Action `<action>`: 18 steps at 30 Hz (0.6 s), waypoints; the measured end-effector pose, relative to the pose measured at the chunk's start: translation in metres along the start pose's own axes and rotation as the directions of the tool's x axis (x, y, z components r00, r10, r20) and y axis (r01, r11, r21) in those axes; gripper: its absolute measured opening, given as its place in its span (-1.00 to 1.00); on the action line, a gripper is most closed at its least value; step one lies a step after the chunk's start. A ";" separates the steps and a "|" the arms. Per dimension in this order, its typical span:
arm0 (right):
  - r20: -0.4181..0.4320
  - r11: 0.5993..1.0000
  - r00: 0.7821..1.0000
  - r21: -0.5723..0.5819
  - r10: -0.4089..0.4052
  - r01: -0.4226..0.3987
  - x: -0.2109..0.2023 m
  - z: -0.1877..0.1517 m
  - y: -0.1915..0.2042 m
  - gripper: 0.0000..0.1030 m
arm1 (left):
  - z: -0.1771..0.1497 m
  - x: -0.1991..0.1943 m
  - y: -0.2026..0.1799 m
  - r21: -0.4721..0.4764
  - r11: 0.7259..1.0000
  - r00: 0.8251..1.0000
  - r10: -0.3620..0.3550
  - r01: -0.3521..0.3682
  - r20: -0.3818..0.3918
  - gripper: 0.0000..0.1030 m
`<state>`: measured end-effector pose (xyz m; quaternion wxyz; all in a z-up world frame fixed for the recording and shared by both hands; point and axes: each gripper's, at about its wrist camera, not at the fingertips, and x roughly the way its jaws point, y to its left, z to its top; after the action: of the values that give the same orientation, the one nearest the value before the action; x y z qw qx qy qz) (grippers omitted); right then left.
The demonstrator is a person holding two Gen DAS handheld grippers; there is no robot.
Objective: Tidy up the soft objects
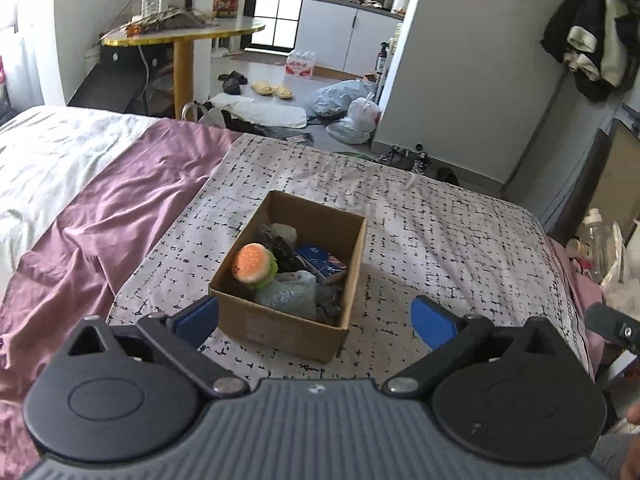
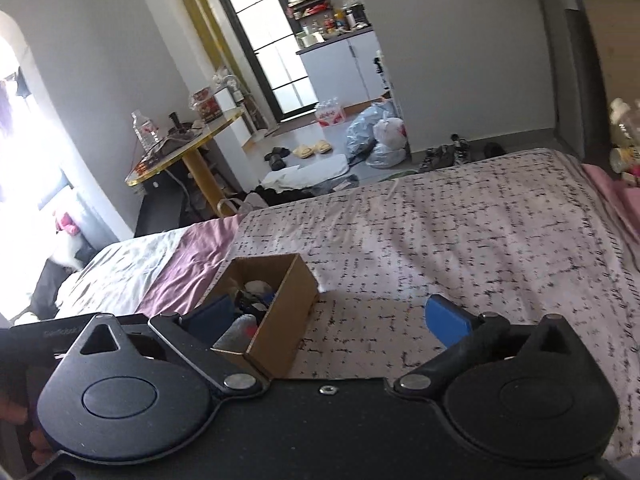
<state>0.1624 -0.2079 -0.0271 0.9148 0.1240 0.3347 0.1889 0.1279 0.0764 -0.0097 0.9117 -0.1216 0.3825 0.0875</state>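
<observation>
A brown cardboard box (image 1: 276,326) stands on the patterned bedspread (image 1: 440,240). Inside it lie a plush burger (image 1: 254,266), a pale blue fluffy cloth (image 1: 290,294), dark soft items (image 1: 282,250) and a blue packet (image 1: 322,266). My left gripper (image 1: 316,320) hangs above the box's near side, open, with nothing between its blue pads (image 1: 434,322). In the right wrist view the same box (image 2: 280,316) sits low at the left. My right gripper (image 2: 328,318) is open and empty above the box's right wall and the bedspread (image 2: 460,240).
A mauve sheet (image 1: 100,220) and white bedding (image 1: 48,152) cover the bed's left part. Beyond the bed's far edge stand a round gold-edged table (image 1: 180,36) with a bottle, slippers and plastic bags (image 1: 352,112) on the floor. Clothes (image 1: 592,32) hang at the right wall.
</observation>
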 end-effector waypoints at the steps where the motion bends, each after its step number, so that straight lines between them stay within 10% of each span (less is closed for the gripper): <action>1: 0.001 1.000 1.000 0.002 -0.006 0.006 -0.002 0.000 -0.001 1.00 | -0.002 -0.003 -0.002 0.007 1.000 1.000 -0.002 0.002 0.002 1.00; 18: 0.008 1.000 1.000 -0.029 0.011 -0.010 -0.066 -0.013 0.010 1.00 | -0.020 -0.068 -0.006 0.054 0.998 0.999 -0.036 0.036 0.005 1.00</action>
<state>0.1049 -0.2260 0.0039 0.9168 0.1134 0.3278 0.1980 0.0686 0.0603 0.0267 0.9173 -0.1035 0.3797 0.0609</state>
